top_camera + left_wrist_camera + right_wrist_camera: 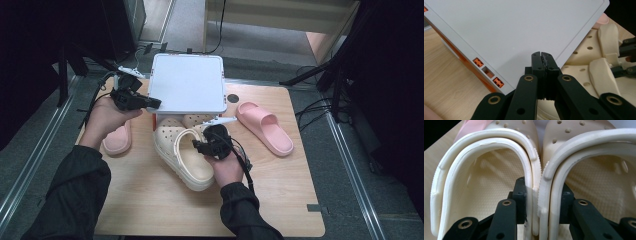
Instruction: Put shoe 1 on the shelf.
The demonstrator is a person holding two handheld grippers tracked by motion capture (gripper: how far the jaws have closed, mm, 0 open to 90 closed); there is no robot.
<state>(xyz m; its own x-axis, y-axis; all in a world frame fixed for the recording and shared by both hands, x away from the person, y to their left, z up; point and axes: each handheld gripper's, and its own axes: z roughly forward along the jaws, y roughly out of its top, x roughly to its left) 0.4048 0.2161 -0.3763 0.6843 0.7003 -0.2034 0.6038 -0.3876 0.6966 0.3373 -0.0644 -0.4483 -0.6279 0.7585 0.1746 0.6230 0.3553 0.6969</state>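
Wood-grain table (150, 200) on grey floor, dark stands around. Cream clogs (182, 150) side by side at table middle, long axes running front to back, toes under raised white lid (187, 82). Right gripper (537, 195) clamping adjoining clog walls (heel straps folded forward). Left gripper (541, 58) clenched at lid's edge. Pink slides (265, 127) flanking.

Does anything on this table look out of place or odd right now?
Yes: the pink slippers lie split up, one each side of the white box lid. The right gripper pinches both cream clogs together by their inner walls.
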